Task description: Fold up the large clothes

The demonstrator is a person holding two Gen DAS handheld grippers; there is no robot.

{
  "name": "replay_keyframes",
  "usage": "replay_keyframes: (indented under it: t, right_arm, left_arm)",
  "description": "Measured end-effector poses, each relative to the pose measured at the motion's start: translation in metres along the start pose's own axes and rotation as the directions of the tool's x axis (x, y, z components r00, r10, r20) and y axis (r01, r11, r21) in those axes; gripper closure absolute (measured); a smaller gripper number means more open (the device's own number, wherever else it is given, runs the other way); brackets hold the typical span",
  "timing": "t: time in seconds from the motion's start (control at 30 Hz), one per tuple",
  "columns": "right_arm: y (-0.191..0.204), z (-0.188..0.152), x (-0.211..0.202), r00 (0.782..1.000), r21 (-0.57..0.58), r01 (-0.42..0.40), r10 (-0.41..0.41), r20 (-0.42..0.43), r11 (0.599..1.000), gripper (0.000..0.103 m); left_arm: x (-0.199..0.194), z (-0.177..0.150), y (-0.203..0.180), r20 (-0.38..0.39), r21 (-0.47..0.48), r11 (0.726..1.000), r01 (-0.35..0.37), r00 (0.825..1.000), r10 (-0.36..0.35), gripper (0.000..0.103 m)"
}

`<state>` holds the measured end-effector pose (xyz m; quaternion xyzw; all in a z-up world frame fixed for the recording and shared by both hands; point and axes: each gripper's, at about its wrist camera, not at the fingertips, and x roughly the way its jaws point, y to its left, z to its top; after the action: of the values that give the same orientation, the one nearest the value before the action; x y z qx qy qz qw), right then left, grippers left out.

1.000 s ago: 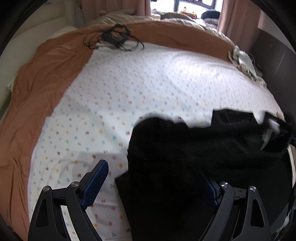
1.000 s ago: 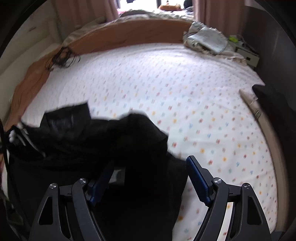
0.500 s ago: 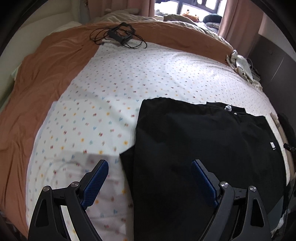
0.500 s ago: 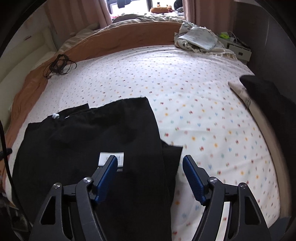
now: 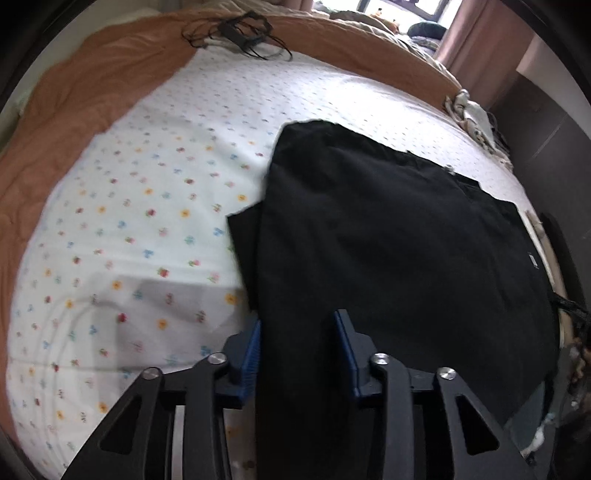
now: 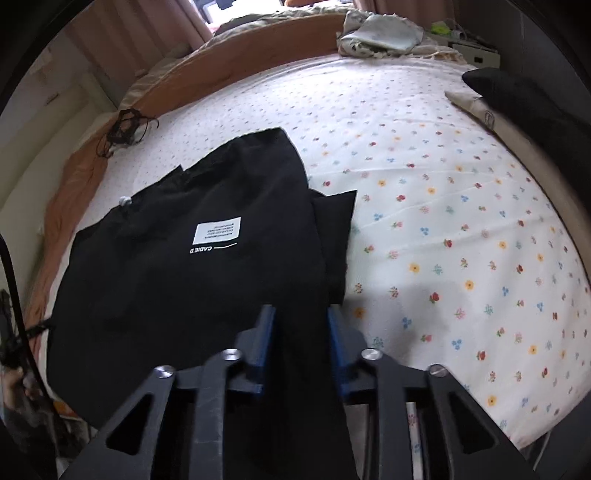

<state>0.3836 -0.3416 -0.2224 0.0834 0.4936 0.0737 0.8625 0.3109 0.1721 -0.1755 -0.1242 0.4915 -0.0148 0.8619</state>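
Note:
A large black garment (image 5: pixel 399 236) lies spread flat on a flowered white bedsheet (image 5: pixel 147 206). In the right wrist view the black garment (image 6: pixel 192 280) shows a white printed label (image 6: pixel 217 230). My left gripper (image 5: pixel 297 350) has its blue pads closed in on the garment's near left edge, with black cloth between them. My right gripper (image 6: pixel 301 339) has its pads closed in on the garment's near right edge, cloth between them. A folded flap sticks out at each side of the garment.
An orange-brown blanket (image 5: pixel 92 96) borders the sheet at the left and far side. A tangle of black cables (image 5: pixel 236 33) lies at the far edge. A heap of pale cloth (image 6: pixel 380 33) sits at the far right corner. A dark pillow (image 6: pixel 524 99) lies at the right edge.
The garment went from bunched and in the air to lying flat. Both grippers were wide open half a second ago; now their pads have closed in on the garment's near edge.

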Motion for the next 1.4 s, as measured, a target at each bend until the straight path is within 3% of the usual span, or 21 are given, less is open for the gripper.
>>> replay_keyframes:
  t: [0.03,0.07,0.27,0.53,0.8,1.13,1.4]
  right_arm:
    - [-0.001,0.001,-0.003,1.000,0.005,-0.008,0.008,0.014,1.000,0.091]
    - [-0.002,0.002,-0.005,0.999,0.014,-0.024,0.023,0.024,1.000,0.094]
    - [0.005,0.005,-0.009,0.999,-0.012,-0.032,0.033,0.042,0.999,0.096]
    - [-0.001,0.016,0.013,0.994,0.048,-0.105,0.106,-0.015,0.993,0.095]
    - [-0.003,0.021,-0.003,0.989,0.079,-0.128,0.122,0.082,0.989,0.100]
    - [-0.016,0.019,0.014,0.993,0.138,-0.114,0.107,0.057,0.984,0.101]
    - [-0.012,0.029,0.015,0.998,0.150,-0.058,0.054,0.033,0.987,0.098]
  left_arm:
    - [-0.001,0.000,0.000,0.006,-0.001,1.000,-0.008,1.000,0.008,0.083]
    - [-0.002,0.001,0.001,0.009,-0.006,1.000,-0.011,1.000,0.011,0.088]
    - [-0.012,0.006,-0.003,0.033,0.011,1.000,-0.006,0.999,0.006,0.095]
    - [-0.002,0.010,0.000,0.010,-0.011,1.000,0.000,1.000,0.000,0.097]
    - [-0.007,0.024,-0.006,0.051,-0.023,1.000,0.013,0.999,-0.012,0.099]
    - [0.021,0.028,0.000,0.002,-0.030,1.000,-0.004,1.000,0.004,0.099]
    - [0.007,0.022,0.003,-0.005,-0.059,0.998,-0.001,1.000,0.001,0.093]
